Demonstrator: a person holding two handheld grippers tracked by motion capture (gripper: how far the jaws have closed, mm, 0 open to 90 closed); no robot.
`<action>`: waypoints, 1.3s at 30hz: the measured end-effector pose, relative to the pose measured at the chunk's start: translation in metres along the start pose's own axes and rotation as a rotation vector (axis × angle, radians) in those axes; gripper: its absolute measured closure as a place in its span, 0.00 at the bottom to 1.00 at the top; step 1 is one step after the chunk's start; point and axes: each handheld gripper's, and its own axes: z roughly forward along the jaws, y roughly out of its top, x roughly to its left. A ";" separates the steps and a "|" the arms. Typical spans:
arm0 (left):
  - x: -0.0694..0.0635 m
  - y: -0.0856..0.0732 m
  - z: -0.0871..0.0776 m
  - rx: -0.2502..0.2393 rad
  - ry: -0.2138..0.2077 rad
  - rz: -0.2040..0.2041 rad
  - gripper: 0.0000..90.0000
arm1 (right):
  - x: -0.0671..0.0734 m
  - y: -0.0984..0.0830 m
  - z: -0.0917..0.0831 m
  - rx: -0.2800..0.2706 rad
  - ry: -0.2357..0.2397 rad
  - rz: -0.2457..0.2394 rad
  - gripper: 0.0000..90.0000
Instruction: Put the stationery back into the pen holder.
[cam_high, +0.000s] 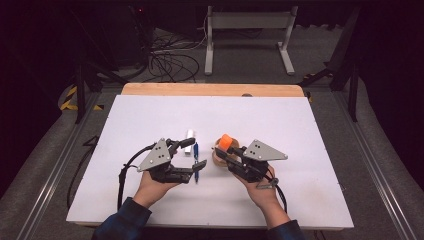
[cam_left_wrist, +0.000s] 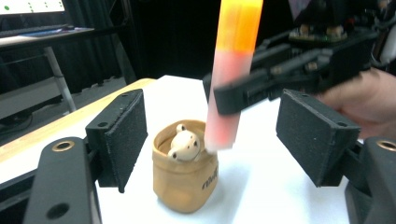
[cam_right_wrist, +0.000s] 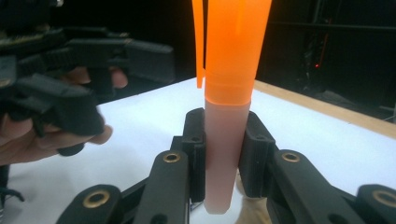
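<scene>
Orange marker (cam_right_wrist: 232, 93) clamped upright in right gripper (cam_right_wrist: 223, 154), tip over pen holder (cam_left_wrist: 186, 173); left gripper (cam_left_wrist: 210, 135) released; lower straight, avoid rim.

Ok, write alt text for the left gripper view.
An orange-capped marker, held upright by the right gripper, hangs with its tip at the mouth of a small tan holder that has a little bear figure inside. The left gripper frames the holder from the foreground, its black jaws open and touching nothing, on a white table.
</scene>
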 end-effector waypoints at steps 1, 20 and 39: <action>0.000 -0.001 -0.002 0.010 0.003 0.001 0.27 | -0.001 0.001 -0.001 -0.005 -0.005 -0.004 0.84; 0.007 -0.020 -0.028 0.042 0.069 -0.017 0.22 | -0.024 0.009 -0.006 -0.041 -0.094 -0.001 0.84; 0.010 -0.024 -0.031 0.044 0.080 -0.028 0.22 | -0.043 -0.020 0.015 0.084 -0.182 -0.017 0.84</action>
